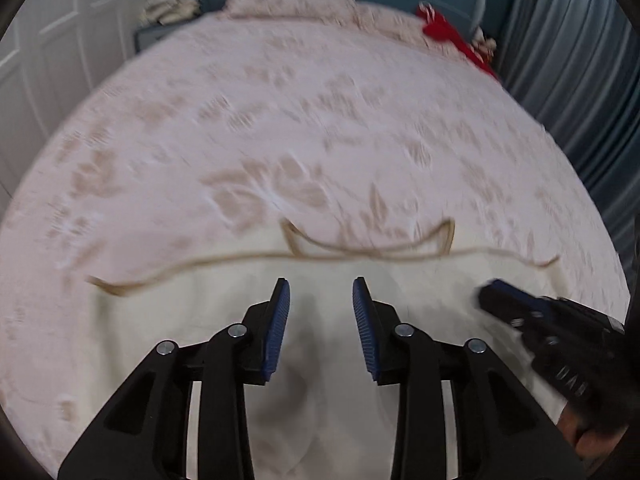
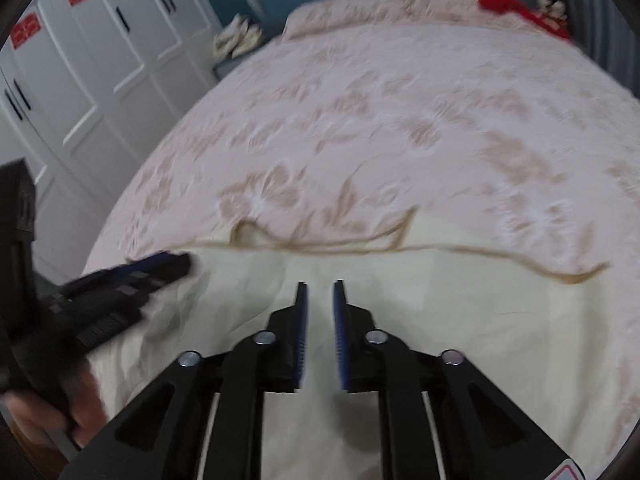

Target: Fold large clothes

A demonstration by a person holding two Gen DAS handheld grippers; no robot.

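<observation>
While cream, tan-trimmed garment (image 1: 224, 300) lies spread at near edge of pink floral bedspread (image 1: 280, 120), your left gripper (image 1: 320, 312) hovers part-open, right gripper (image 2: 320, 312) nearly closed, both empty. Between-folds step, likely; next: regrasp trimmed edge.

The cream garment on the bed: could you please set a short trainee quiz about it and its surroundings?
1. True or false: the left gripper is clamping the cream garment.
2. Which lies on top, the garment or the flowered bedspread?
3. The cloth at the bedspread's far right corner is: A red, B green, C black.
Key: 1 false, its jaws stand apart and empty; 2 the garment; 3 A.
</observation>
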